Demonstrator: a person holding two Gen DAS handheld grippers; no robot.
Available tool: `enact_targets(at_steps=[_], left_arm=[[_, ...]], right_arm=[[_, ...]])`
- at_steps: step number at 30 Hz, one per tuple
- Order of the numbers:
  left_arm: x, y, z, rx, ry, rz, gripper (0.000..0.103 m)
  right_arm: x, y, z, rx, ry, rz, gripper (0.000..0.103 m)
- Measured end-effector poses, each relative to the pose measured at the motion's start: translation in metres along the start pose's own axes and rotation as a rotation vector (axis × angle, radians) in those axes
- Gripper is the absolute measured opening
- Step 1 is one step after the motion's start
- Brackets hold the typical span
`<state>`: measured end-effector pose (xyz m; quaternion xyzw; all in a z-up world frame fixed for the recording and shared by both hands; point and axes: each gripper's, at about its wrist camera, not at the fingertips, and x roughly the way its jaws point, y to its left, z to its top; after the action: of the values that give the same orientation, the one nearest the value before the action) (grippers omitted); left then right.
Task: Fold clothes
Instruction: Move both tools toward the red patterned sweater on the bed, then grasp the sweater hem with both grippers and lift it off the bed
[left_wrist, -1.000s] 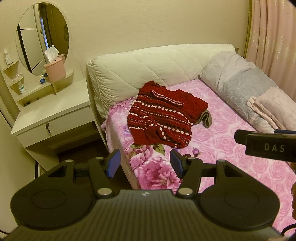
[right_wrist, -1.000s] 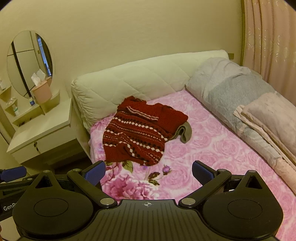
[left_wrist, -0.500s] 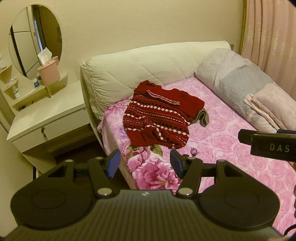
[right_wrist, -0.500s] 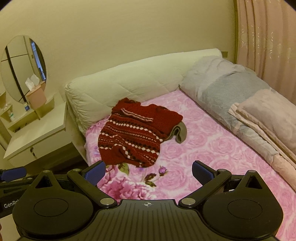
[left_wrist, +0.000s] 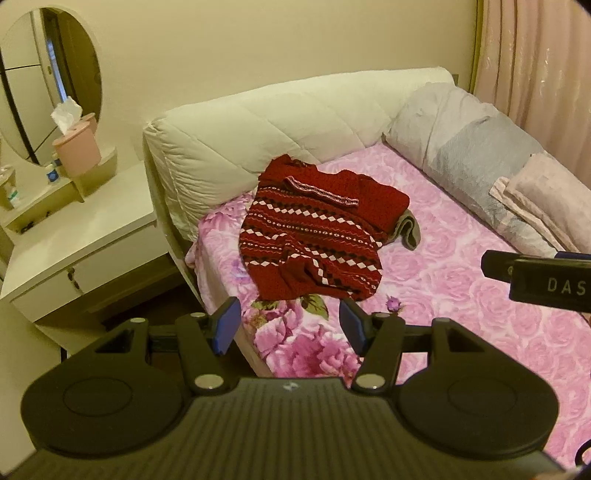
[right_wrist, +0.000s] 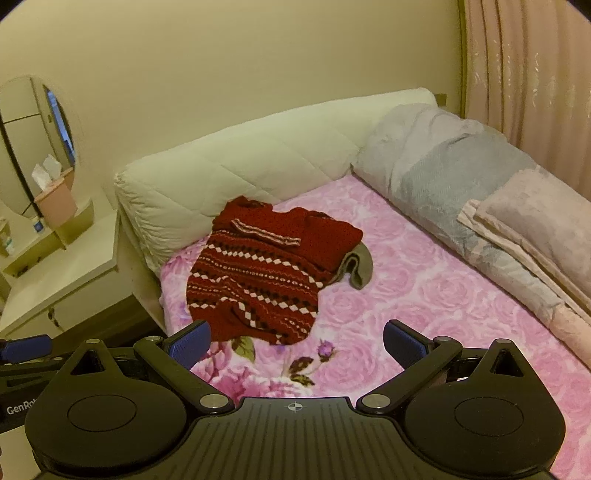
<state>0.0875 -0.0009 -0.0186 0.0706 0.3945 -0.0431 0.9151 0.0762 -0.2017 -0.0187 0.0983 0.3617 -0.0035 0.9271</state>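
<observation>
Both views have slid right since a sec ago, the vanity desk (left_wrist: 85, 236) drifting toward the left edge. Red patterned sweater (left_wrist: 317, 236) lies crumpled on the pink floral bed (left_wrist: 461, 288) near the white quilted headboard (left_wrist: 280, 125), a grey garment (left_wrist: 408, 232) poking out under its right side. Left tongs (left_wrist: 290, 325) & right tongs (right_wrist: 297, 343) hover apart, holding nothing, short of the sweater.
</observation>
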Motion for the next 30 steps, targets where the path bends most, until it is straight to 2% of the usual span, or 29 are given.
enact_targets(at_steps=[7, 11, 22, 30], left_arm=[[0.055, 0.015, 0.032, 0.024, 0.05, -0.036, 0.055], [0.09, 0.02, 0.052, 0.066, 0.092, -0.085, 0.055], [0.189, 0.054, 0.099, 0.075, 0.184, -0.148, 0.055], [0.274, 0.075, 0.143, 0.125, 0.184, -0.207, 0.054]], right_arm=[[0.051, 0.009, 0.023, 0.017, 0.044, -0.03, 0.102], [0.081, 0.012, 0.035, 0.034, 0.077, -0.045, 0.102], [0.176, 0.009, 0.066, 0.154, 0.174, -0.073, 0.102], [0.249, 0.003, 0.087, 0.191, 0.237, -0.126, 0.102]])
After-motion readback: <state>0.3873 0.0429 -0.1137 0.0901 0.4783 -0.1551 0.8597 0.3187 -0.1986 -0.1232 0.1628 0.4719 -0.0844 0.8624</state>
